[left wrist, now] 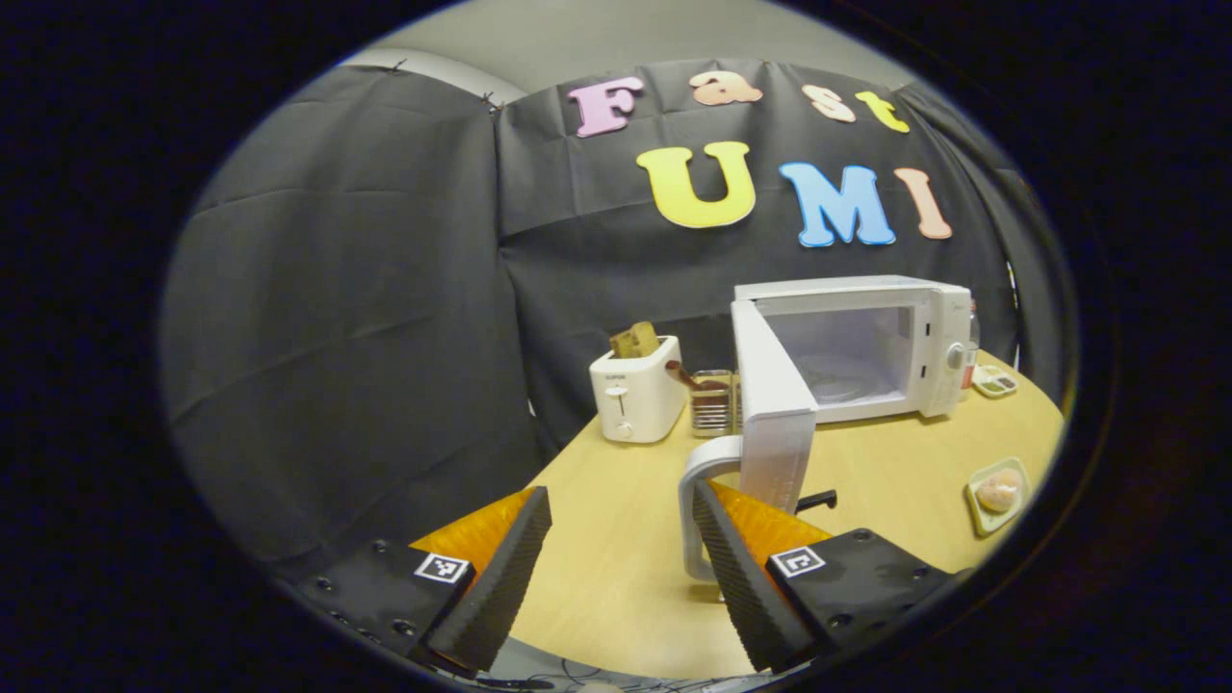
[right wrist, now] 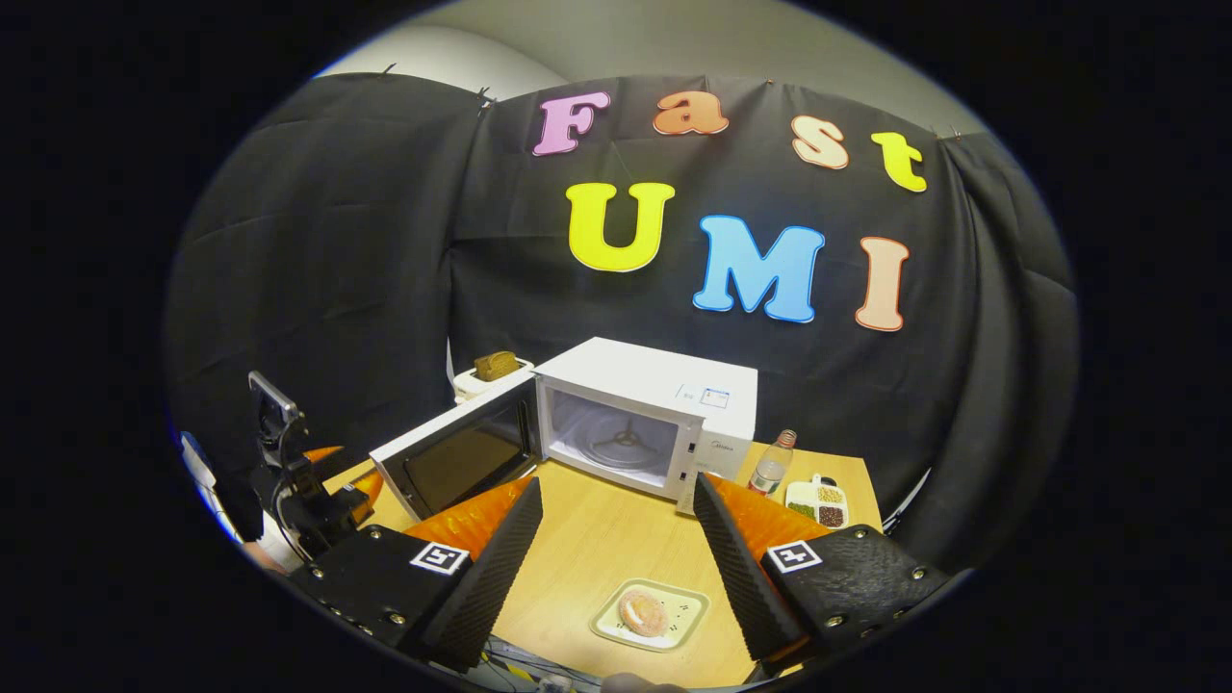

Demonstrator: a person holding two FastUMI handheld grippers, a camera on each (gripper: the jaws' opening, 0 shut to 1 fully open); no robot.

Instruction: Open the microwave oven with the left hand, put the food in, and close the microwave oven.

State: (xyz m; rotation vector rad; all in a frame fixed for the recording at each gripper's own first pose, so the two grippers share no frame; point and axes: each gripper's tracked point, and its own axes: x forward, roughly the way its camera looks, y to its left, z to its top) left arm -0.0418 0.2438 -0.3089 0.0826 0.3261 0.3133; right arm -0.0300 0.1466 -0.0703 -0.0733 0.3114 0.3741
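**Microwave door wide open, both my grippers empty**

I hold my left gripper low over the near edge of the wooden table, aimed level toward the back of the booth. Its fingers are spread wide with nothing between them; the right finger sits just beside the door's white handle, and I cannot tell whether it touches. My right gripper is also low at the table's near edge, tilted slightly down, fingers parted wide and holding nothing. In the right gripper view, my left gripper appears farther off at the left, near the open door's free end.

The white microwave stands at the back of the table, long axis running left to right, its mouth facing me. The door is hinged on the microwave's left side and swung fully outward, so its free edge points toward me. The cavity shows a glass turntable inside.

Left of the microwave is a white toaster with bread standing in its slot. Right of it stand a bottle and a small divided dish.

The food, a round bun, lies on a small pale plate near the table's front edge, between my right gripper's fingers in its view and below them.
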